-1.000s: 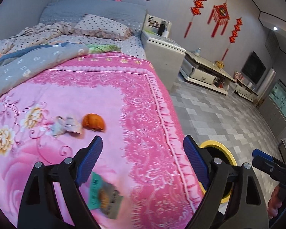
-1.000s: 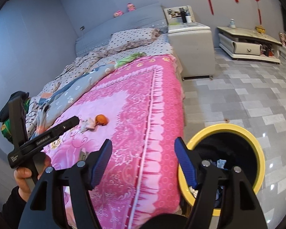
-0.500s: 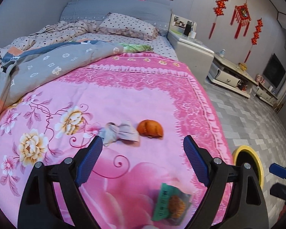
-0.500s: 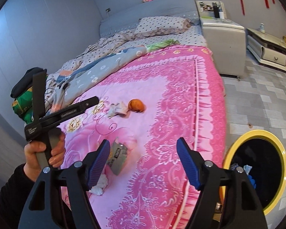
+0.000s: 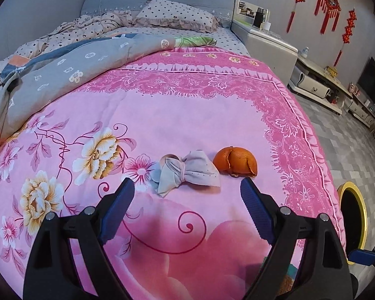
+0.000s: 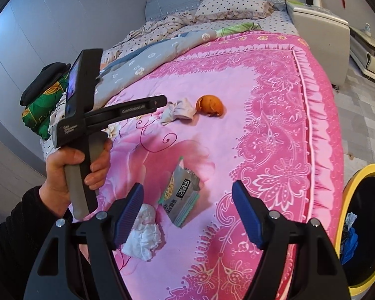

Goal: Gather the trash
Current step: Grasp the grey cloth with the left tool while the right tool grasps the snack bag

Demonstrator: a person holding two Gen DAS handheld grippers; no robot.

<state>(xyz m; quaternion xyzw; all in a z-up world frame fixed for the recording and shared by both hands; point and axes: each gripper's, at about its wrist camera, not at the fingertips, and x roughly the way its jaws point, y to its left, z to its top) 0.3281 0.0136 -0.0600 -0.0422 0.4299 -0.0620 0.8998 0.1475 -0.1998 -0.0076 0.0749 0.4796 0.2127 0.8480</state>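
Observation:
On the pink bedspread point(image 5: 187, 115) lie an orange peel point(image 5: 235, 162) and a knotted grey cloth scrap point(image 5: 187, 172). My left gripper point(image 5: 187, 200) is open and empty, just short of them. In the right wrist view the peel point(image 6: 210, 105) and the scrap point(image 6: 178, 111) lie further up the bed, a snack wrapper point(image 6: 181, 195) and a crumpled white tissue point(image 6: 143, 237) lie close by. My right gripper point(image 6: 187, 210) is open and empty above the wrapper. The yellow-rimmed bin point(image 6: 362, 225) stands on the floor to the right, with trash inside.
A grey quilt point(image 5: 75, 65) and pillows point(image 5: 177, 15) cover the head of the bed. A white nightstand point(image 5: 270, 47) and a low TV cabinet point(image 5: 320, 85) stand along the right wall. The left hand-held gripper body point(image 6: 87, 115) crosses the right wrist view.
My left gripper has swung left and forward over the bed, bringing the scrap and peel close in front. My right gripper has turned left from the bin towards the wrapper and tissue.

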